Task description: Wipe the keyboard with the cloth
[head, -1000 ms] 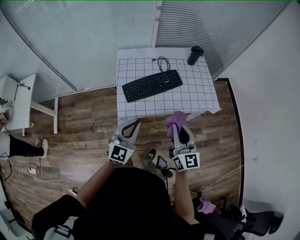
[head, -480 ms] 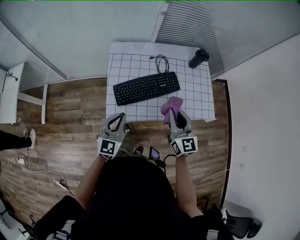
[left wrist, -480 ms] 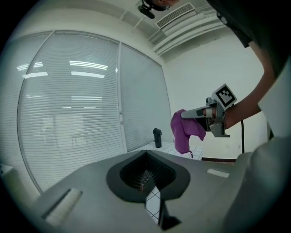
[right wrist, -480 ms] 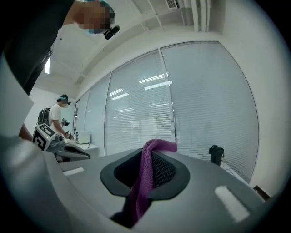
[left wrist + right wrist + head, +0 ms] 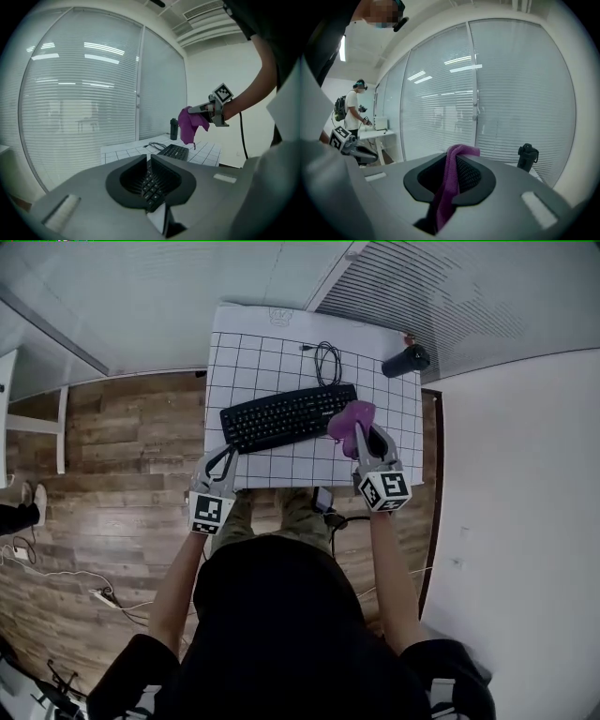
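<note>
**Both grippers made it to the table, cloth is nearly on the keys**

A second ago both were out over the floor. Now the left gripper (image 5: 228, 454), clenched on nothing, sits at the near edge of the table (image 5: 403, 432). The right gripper (image 5: 362, 434), clamped on the purple cloth (image 5: 349, 416), hangs it over the right end of the keyboard (image 5: 281, 416). Wiping looks about to start.

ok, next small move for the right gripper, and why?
Probably lower the right gripper so the cloth meets the keyboard at its right end. The cloth is pinched in the jaws and appears to hang just above the keys, not yet wiping.
</note>
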A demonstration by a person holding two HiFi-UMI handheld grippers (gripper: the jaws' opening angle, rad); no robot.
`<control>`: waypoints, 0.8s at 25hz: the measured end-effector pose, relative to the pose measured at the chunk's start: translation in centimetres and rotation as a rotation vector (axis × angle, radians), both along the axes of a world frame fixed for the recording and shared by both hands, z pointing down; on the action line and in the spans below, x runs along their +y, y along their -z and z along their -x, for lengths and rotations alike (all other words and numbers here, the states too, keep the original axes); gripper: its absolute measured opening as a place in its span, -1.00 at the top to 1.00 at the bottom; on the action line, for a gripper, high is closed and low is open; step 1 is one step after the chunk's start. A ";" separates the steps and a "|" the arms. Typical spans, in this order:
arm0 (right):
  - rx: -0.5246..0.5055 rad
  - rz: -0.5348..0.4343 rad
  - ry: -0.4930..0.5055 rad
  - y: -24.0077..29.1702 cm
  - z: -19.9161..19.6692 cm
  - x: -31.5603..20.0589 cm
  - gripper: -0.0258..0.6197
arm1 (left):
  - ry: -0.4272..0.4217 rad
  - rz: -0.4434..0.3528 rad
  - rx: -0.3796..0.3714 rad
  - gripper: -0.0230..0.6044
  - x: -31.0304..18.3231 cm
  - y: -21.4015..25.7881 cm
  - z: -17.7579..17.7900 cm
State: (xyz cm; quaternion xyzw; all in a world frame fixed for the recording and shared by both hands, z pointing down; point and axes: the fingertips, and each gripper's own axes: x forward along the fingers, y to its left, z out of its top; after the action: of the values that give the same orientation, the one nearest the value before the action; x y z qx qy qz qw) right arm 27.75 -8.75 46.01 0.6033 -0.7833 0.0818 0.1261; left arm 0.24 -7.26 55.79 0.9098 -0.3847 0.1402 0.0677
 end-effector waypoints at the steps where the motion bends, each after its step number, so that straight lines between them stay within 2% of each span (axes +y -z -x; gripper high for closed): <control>1: 0.015 0.010 0.000 -0.5 -0.7 -1.0 0.73 | 0.007 0.019 -0.008 0.92 -0.3 -0.9 0.3; 4: 0.079 0.041 0.022 -2.1 -2.9 -3.9 0.74 | 0.021 0.076 -0.032 0.88 -1.1 -3.5 0.9; 6: 0.129 0.077 0.041 -3.7 -4.7 -5.6 0.73 | 0.030 0.113 -0.048 0.72 -1.4 -5.2 1.2; 8: 0.164 0.112 0.055 -5.3 -6.5 -7.1 0.73 | 0.028 0.145 -0.064 0.66 -1.6 -6.5 1.4; 15: 0.309 0.146 0.051 -7.6 -11.8 -10.9 0.73 | -0.048 0.213 -0.142 0.40 -1.3 -10.0 -0.1; 20: 0.293 0.268 0.082 -13.1 -12.1 -11.5 0.73 | -0.082 0.271 -0.229 0.35 -0.2 -13.3 -1.5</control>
State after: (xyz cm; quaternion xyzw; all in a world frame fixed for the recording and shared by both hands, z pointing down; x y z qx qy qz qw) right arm 39.88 -20.30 59.11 0.5540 -0.7626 0.0915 0.3211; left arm 1.73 -7.45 69.05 0.8854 -0.3300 0.2960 0.1396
